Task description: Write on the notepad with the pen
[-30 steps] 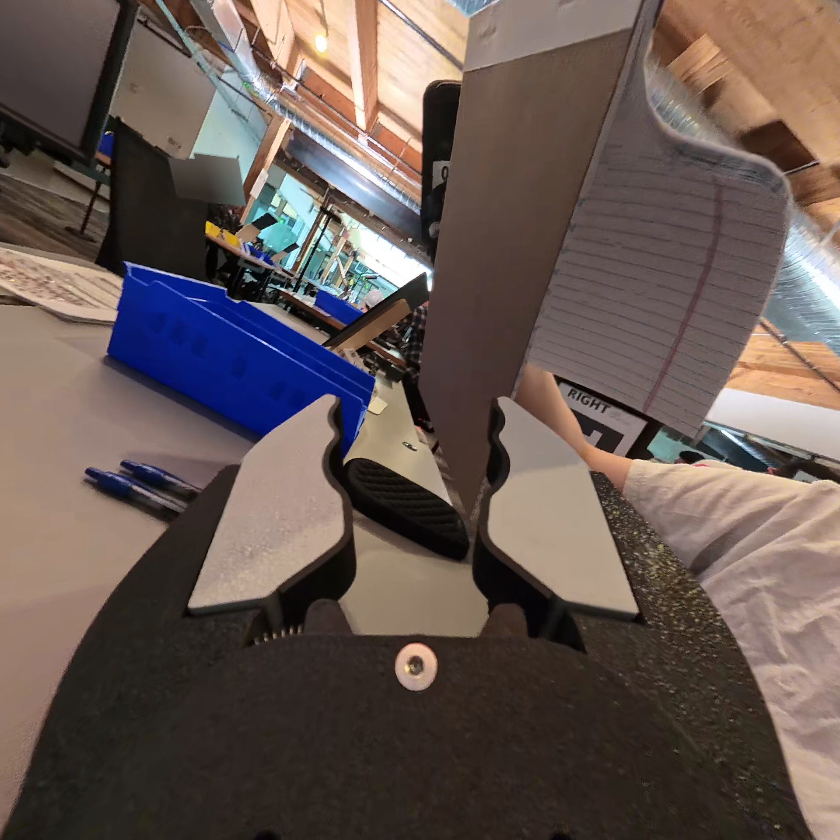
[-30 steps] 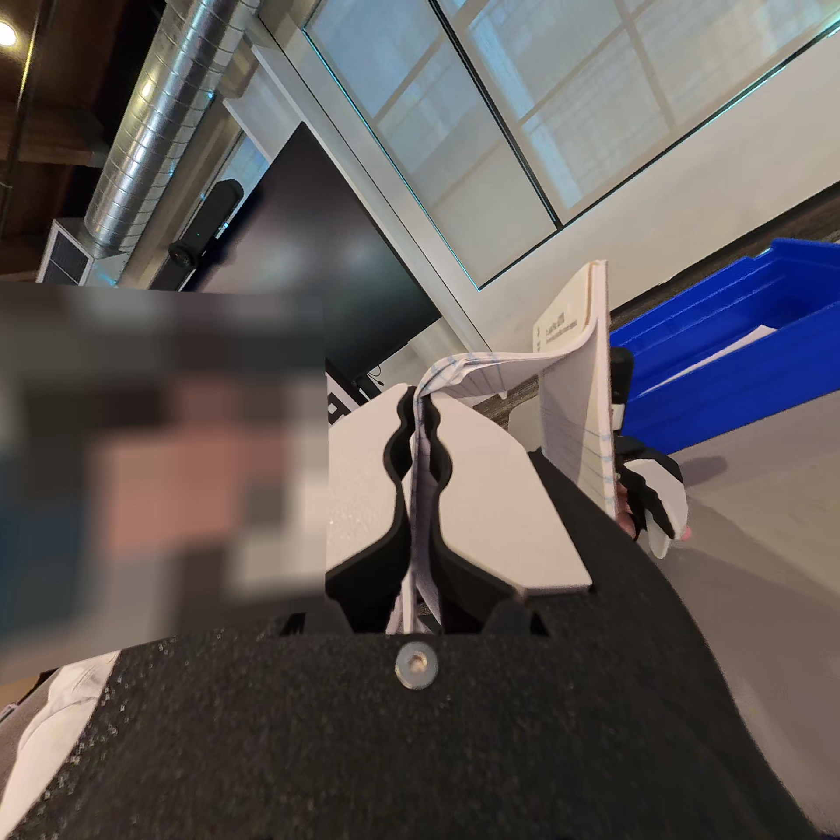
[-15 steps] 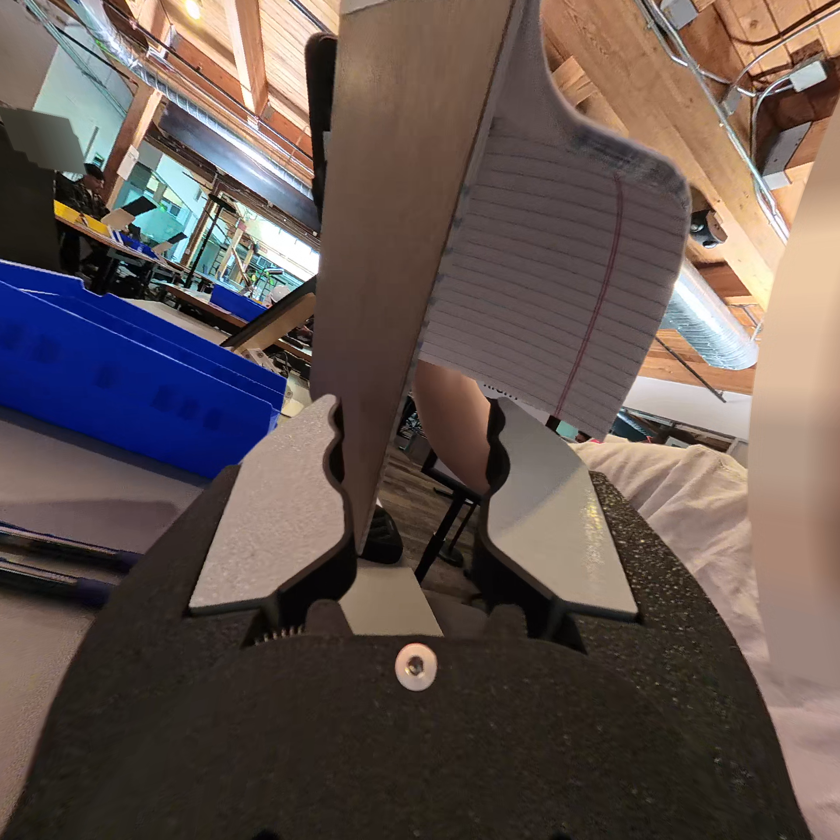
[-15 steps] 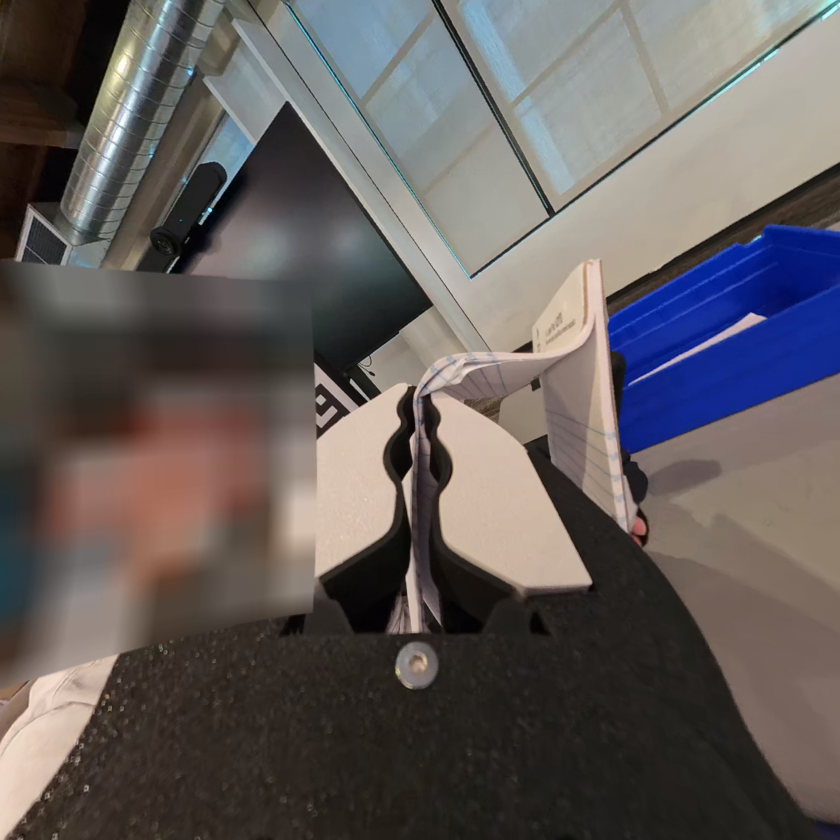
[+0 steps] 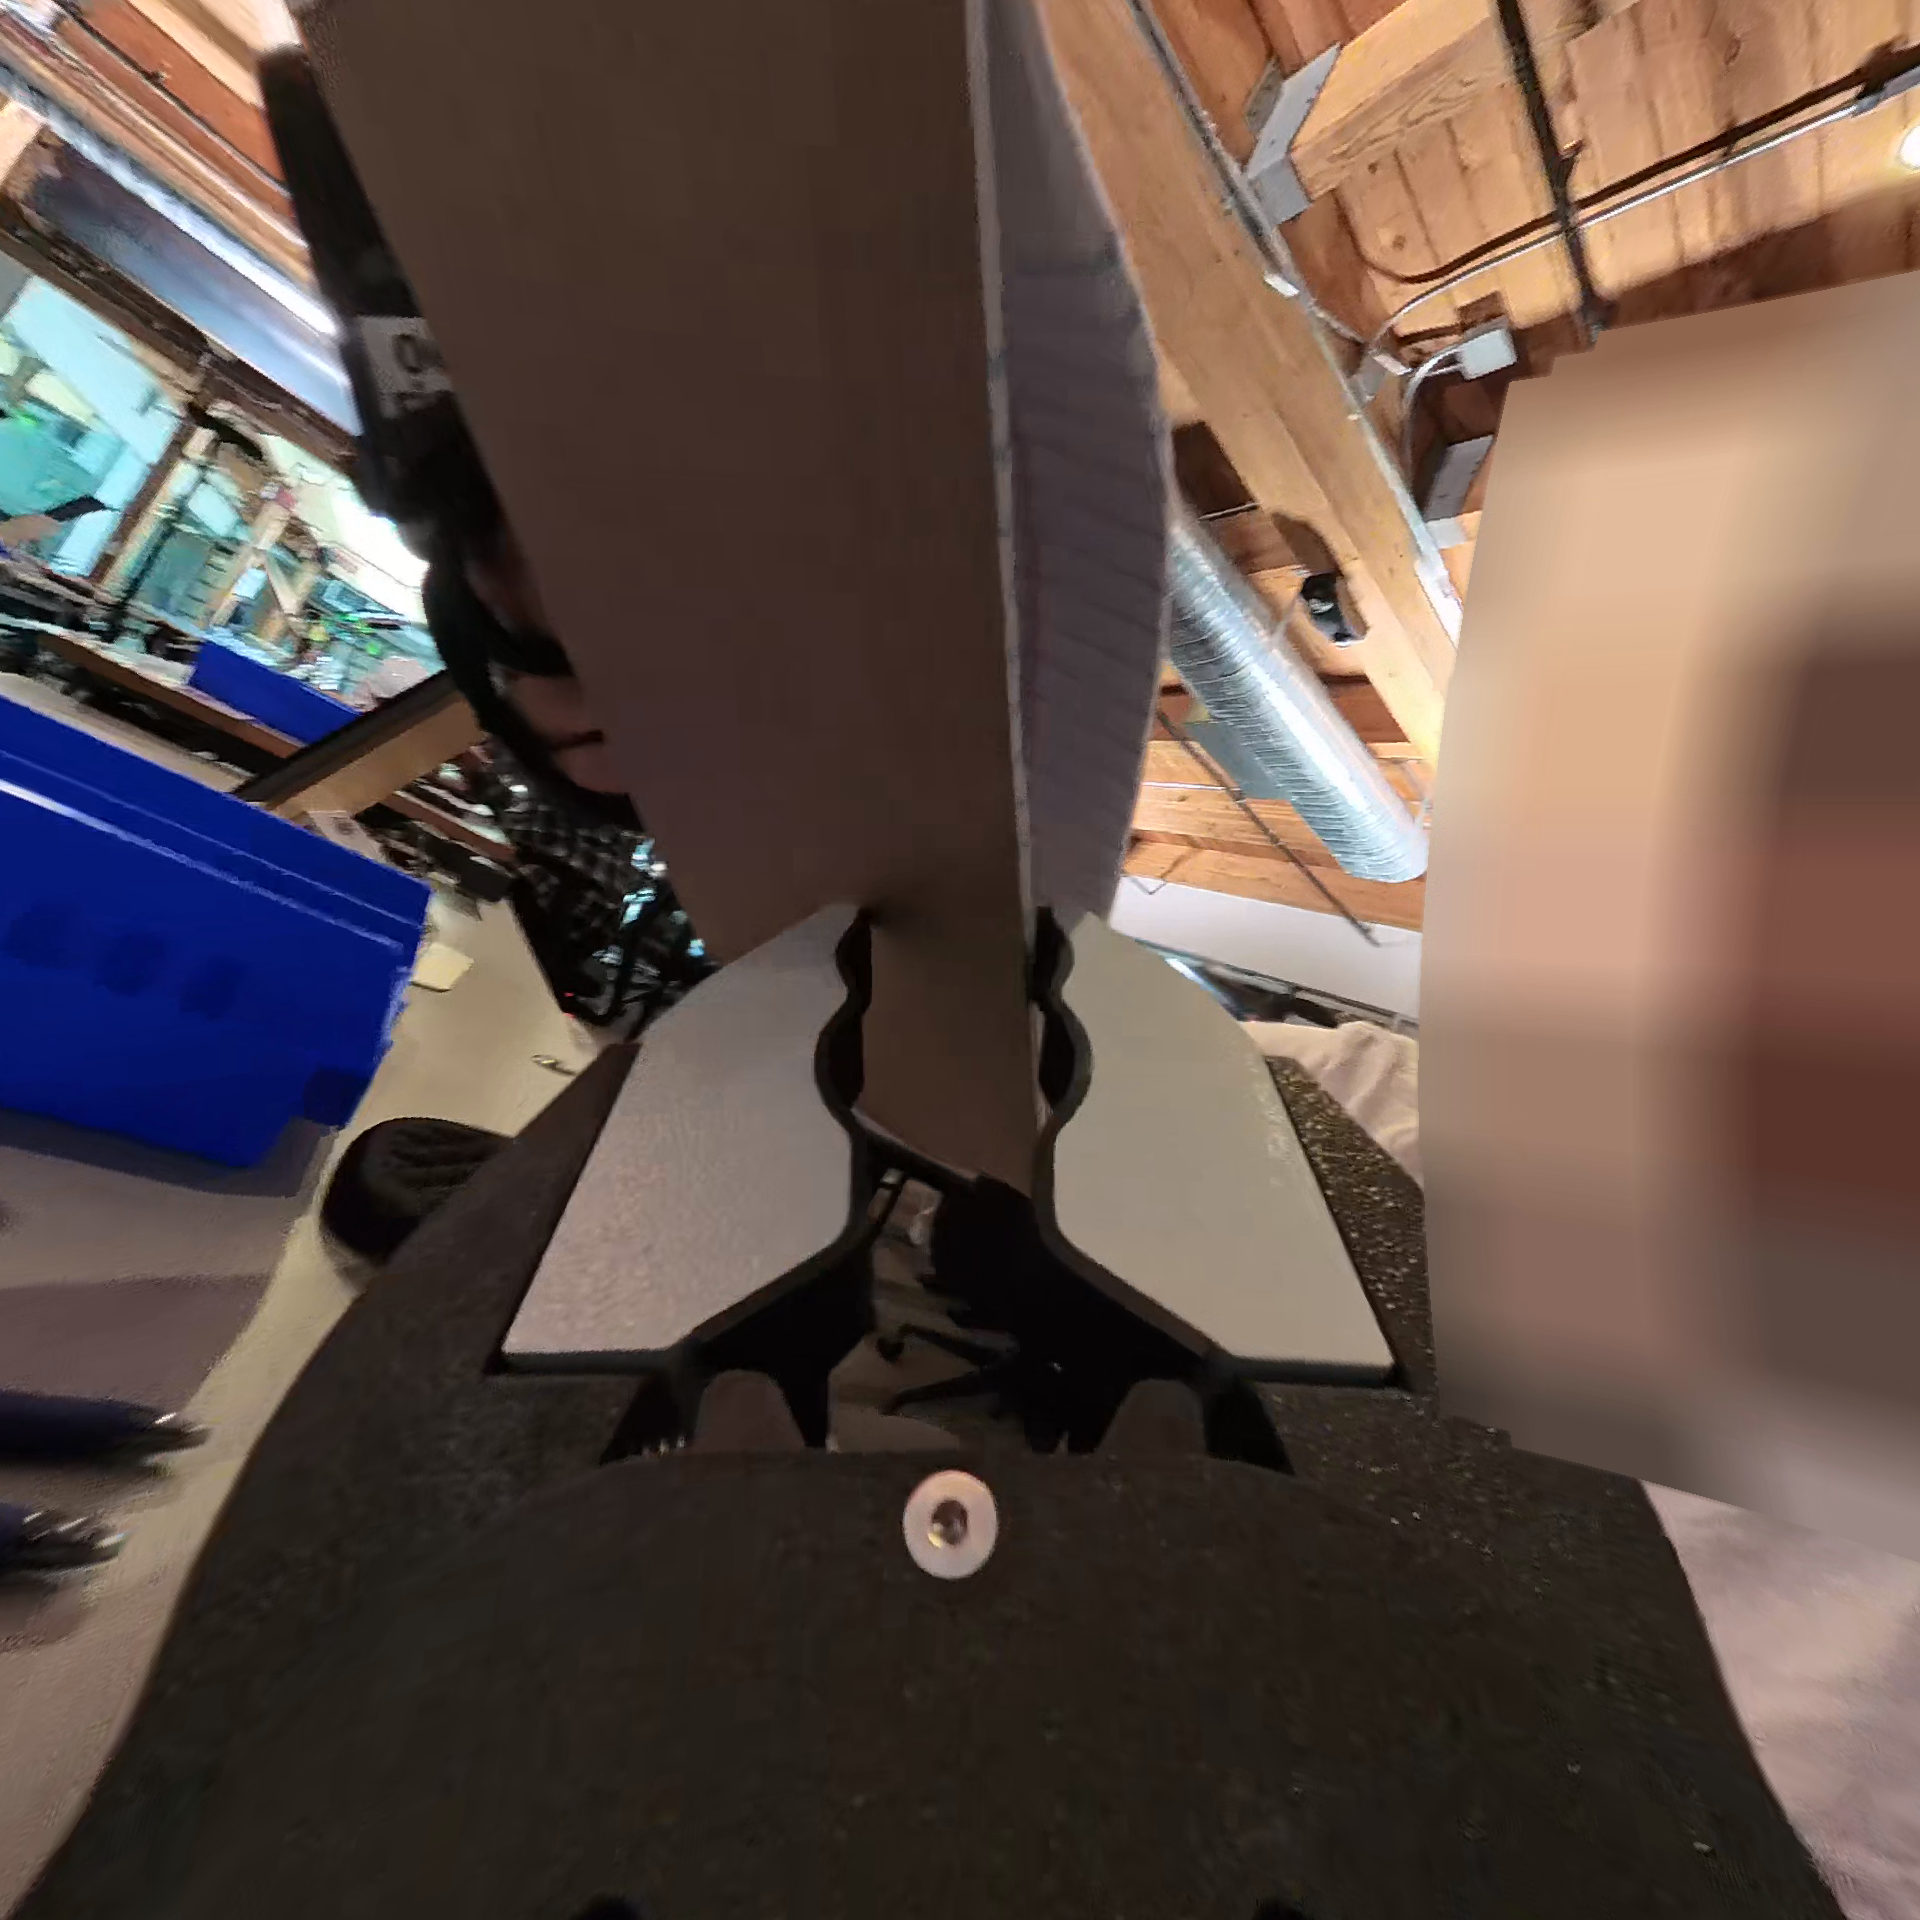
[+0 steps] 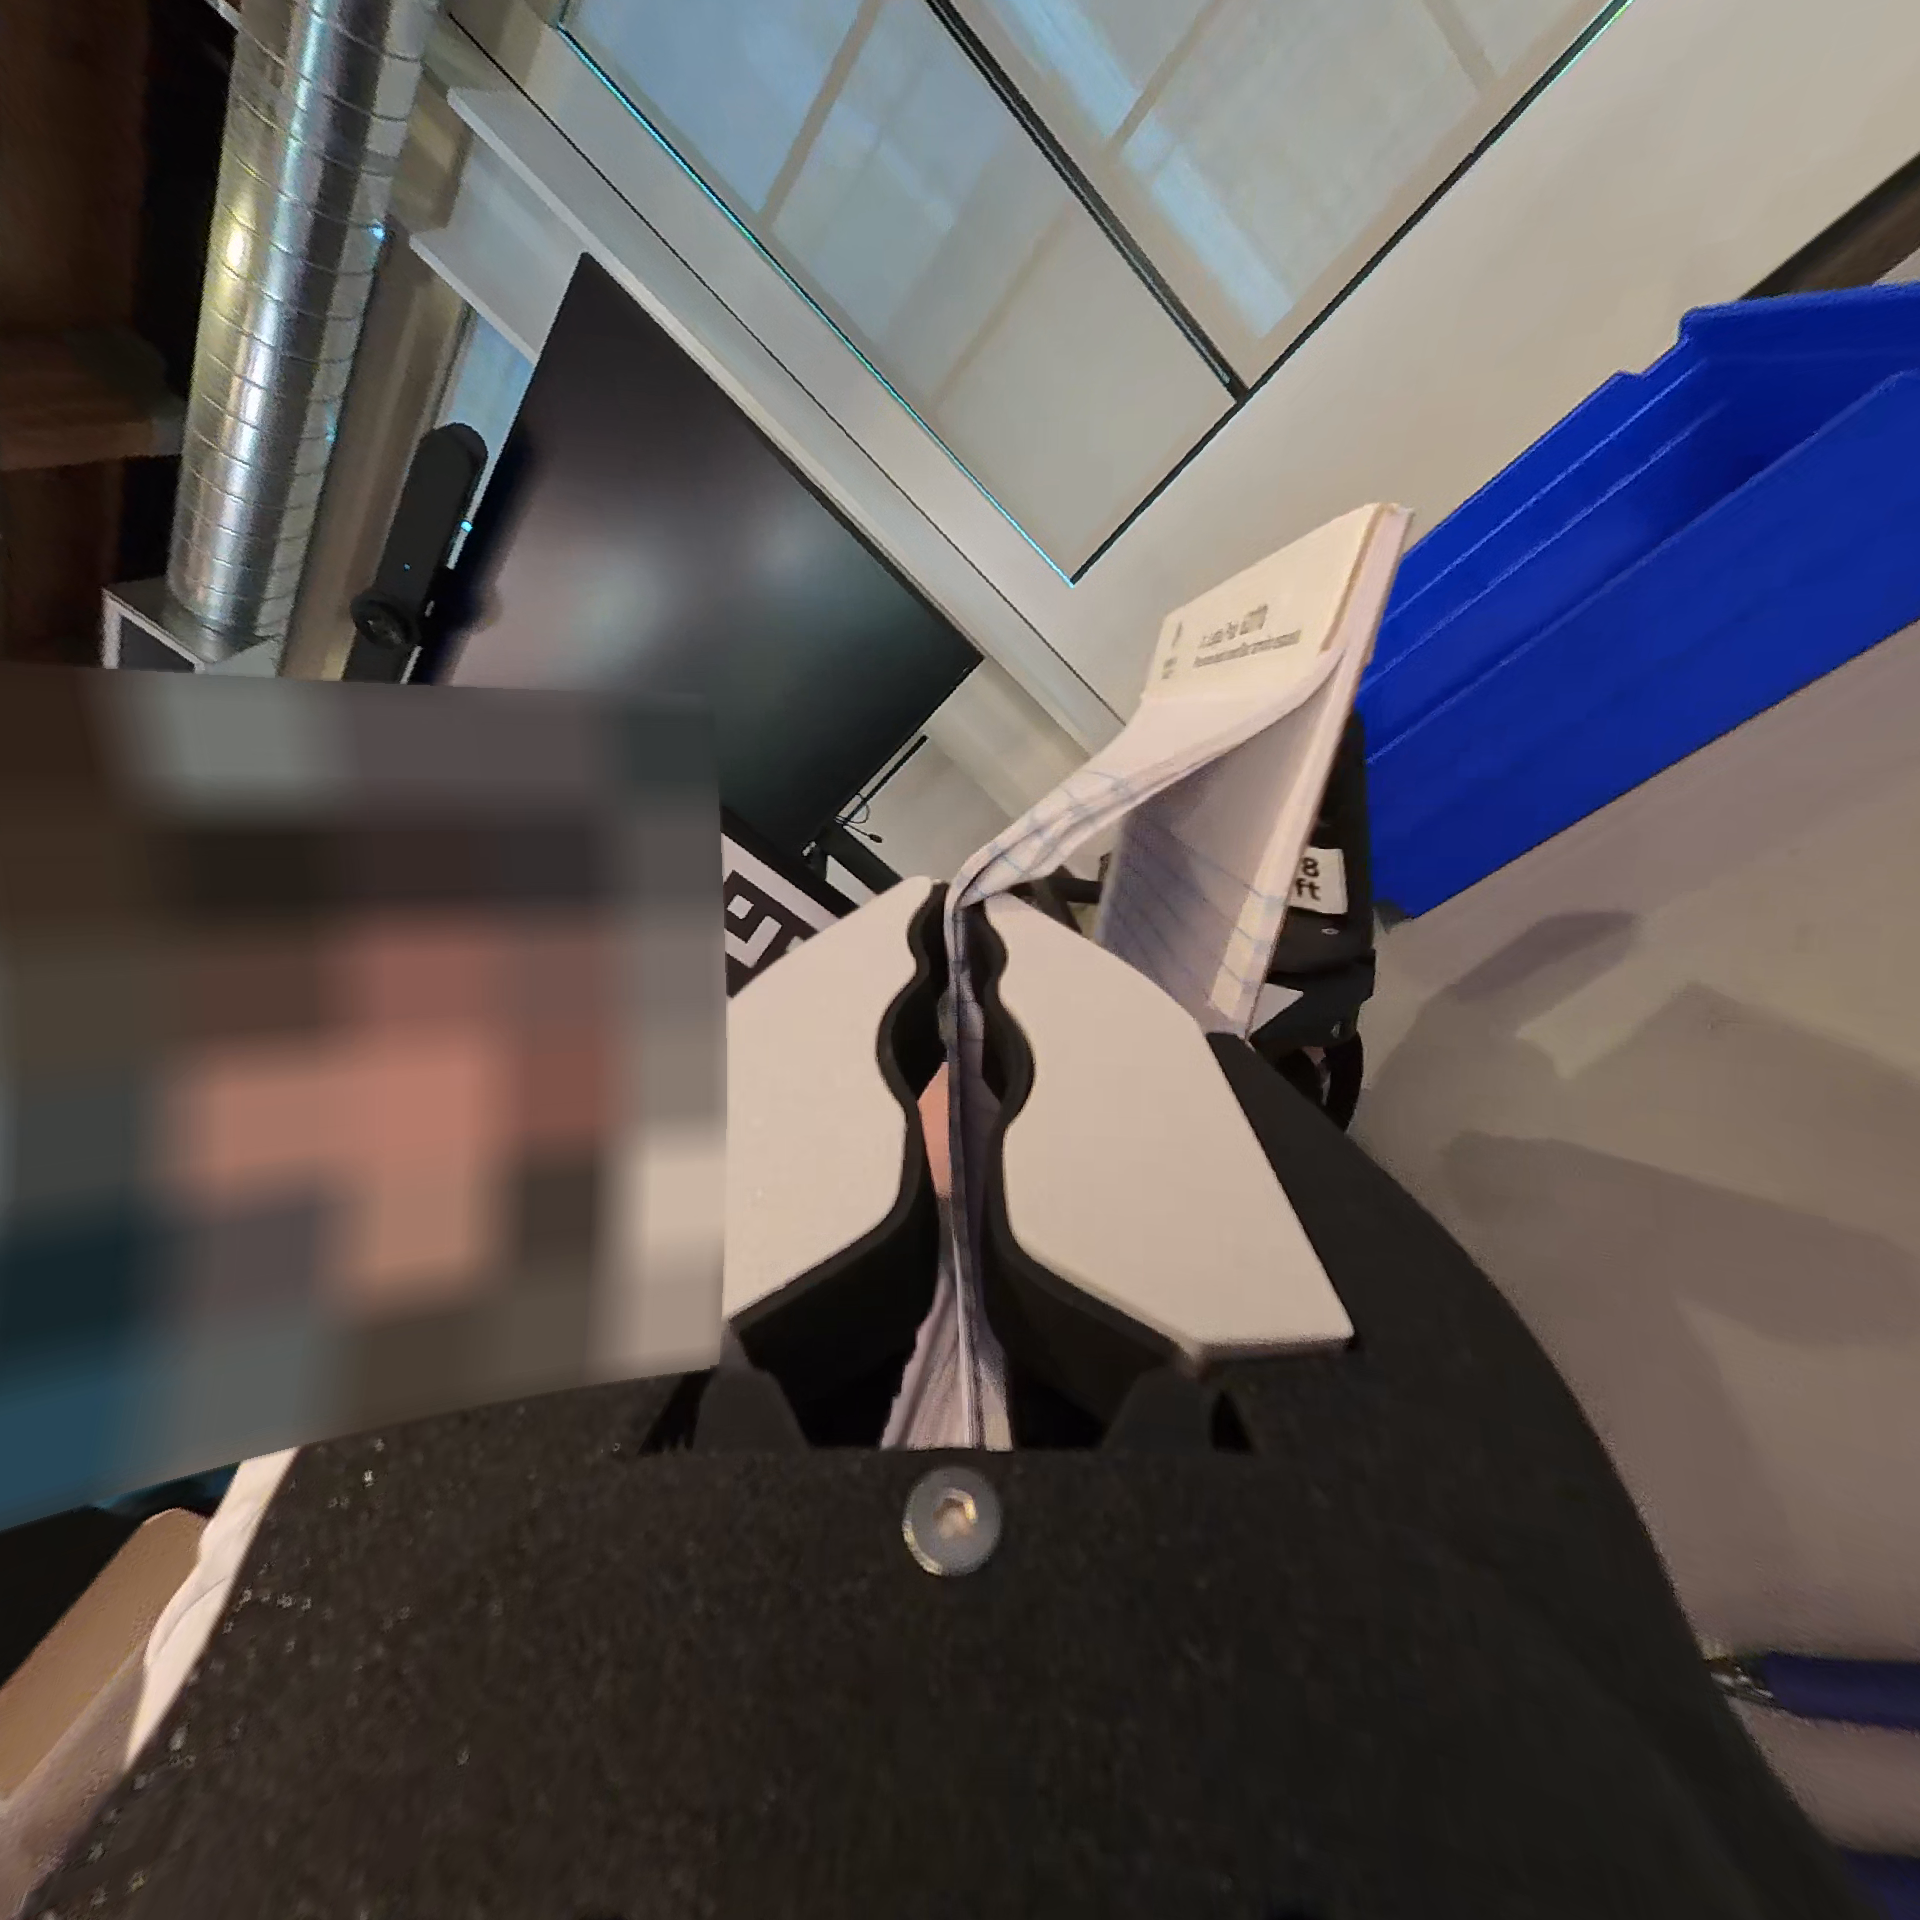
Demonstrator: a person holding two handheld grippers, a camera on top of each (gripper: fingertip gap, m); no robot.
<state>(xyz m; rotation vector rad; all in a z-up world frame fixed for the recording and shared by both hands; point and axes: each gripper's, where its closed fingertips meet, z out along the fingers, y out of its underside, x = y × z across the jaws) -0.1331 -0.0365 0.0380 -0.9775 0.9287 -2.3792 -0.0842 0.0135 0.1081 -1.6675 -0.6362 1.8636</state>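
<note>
Notepad (image 6: 1262, 727) held upright above the grey table (image 6: 1662, 935), near the blue bin (image 6: 1621, 582). Left gripper (image 5: 948, 971) pinches its stiff cardboard backing; right gripper (image 6: 961, 935) pinches limp, tear-prone lined sheets (image 6: 1049, 831). Best held by the backing.

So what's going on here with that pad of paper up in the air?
A person is working two hand-held tools on a notepad, which is lifted off the grey table. The left tool is closing around the pad's cardboard backing, while the right tool pinches a few lined sheets peeled away from the pad. Blue pens lie on the table, untouched, so no writing has begun. A blue bin sits behind.
</note>
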